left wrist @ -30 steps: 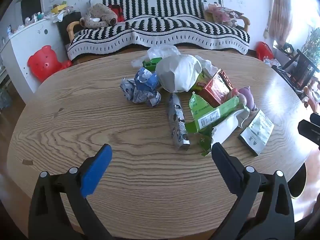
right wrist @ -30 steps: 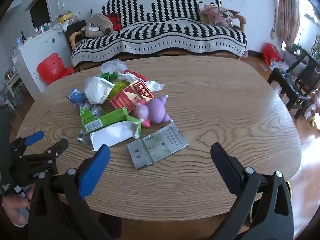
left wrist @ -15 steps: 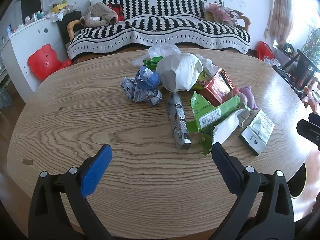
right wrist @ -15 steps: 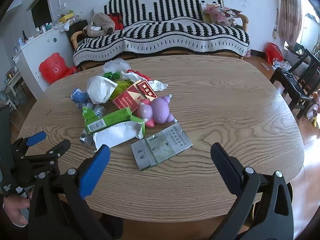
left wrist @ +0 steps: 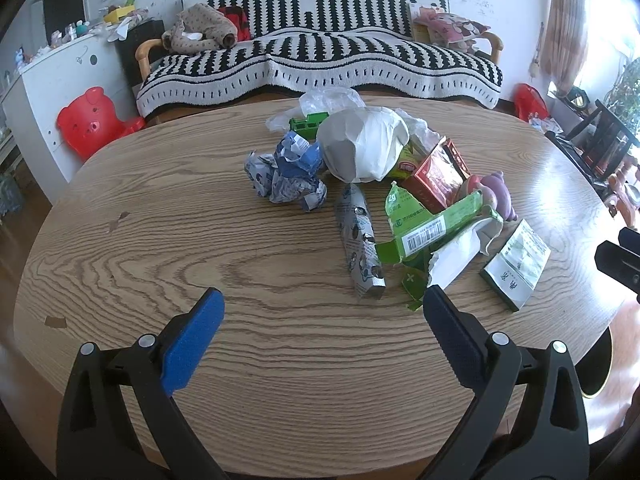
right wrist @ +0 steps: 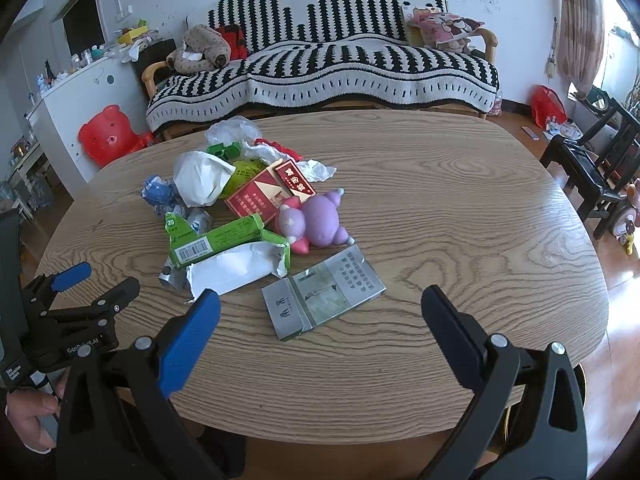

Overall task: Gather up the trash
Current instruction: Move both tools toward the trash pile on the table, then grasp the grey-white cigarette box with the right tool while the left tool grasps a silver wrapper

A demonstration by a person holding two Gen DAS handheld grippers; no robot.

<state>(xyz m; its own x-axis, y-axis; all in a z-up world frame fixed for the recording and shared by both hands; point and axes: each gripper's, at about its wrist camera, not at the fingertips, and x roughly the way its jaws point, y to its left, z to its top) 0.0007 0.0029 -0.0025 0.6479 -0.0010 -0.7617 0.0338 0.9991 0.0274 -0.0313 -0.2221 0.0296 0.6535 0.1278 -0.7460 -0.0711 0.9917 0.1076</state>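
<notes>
Nothing looks collected yet: the trash sits in one loose heap on the far-left part of the oval table (right wrist: 460, 208), and no bin or bag for it shows in either view. The left gripper (left wrist: 320, 312) hangs over the near edge with its jaws spread wide and nothing between them; the right gripper (right wrist: 320, 308) is just as wide open and empty, over bare wood with the grey pack (right wrist: 324, 294) lying flat just beyond its blue pad. In the heap, from the near side: a torn green carton (right wrist: 224, 240) with white paper (right wrist: 236, 270) spilling from under it, a silver wrapper (left wrist: 360, 248) beside it, a red pack (right wrist: 272, 192) with its lid open, a purple toy (right wrist: 316, 224) touching that pack, a big white wad (left wrist: 368, 144), a crumpled blue-and-white wrapper (left wrist: 292, 176), and at the far end a small green box (left wrist: 308, 124) and a clear bag (left wrist: 332, 98). My reading is that the whole job is still ahead, and the grey pack or the carton is the nearest first pick. As for writing: the green carton shows "2g" on a flap and a barcode label on its side; the red pack carries gold Chinese characters I cannot make out; the grey pack has Chinese print, one large character on its lid, too small elsewhere to read. The left gripper's frame bears white lettering in the right view, not legible.
</notes>
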